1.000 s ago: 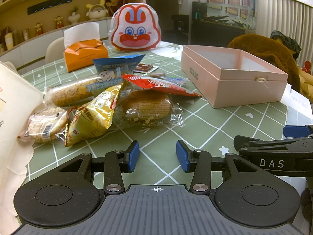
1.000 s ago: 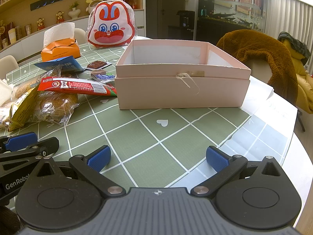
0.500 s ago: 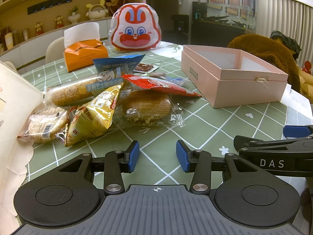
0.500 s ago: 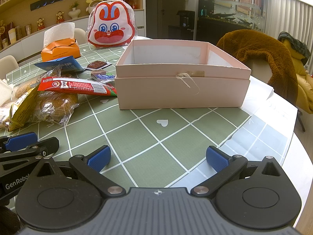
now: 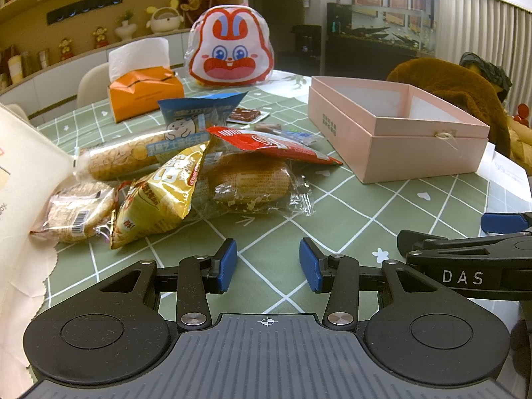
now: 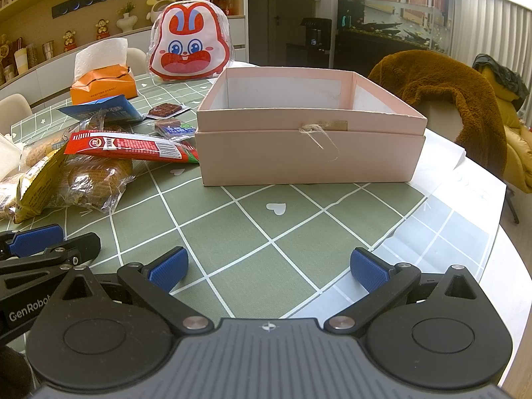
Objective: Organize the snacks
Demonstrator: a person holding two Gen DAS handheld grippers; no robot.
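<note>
A pile of snack packets lies on the green checked tablecloth: a yellow chip bag (image 5: 159, 199), a clear-wrapped bun (image 5: 246, 179), a red packet (image 5: 272, 146), a blue packet (image 5: 196, 116) and a cracker pack (image 5: 76, 212). An empty pink box (image 5: 392, 139) stands to their right; it also shows in the right wrist view (image 6: 309, 153). My left gripper (image 5: 267, 264) is open and empty, just in front of the pile. My right gripper (image 6: 269, 267) is open wide and empty, in front of the box.
An orange tissue box (image 5: 144, 94) and a rabbit-face bag (image 5: 231, 50) stand at the back. A cream bag (image 5: 23, 179) lies at the left. A chair with a brown fleece (image 6: 439, 93) stands beyond the table's right edge (image 6: 498, 232).
</note>
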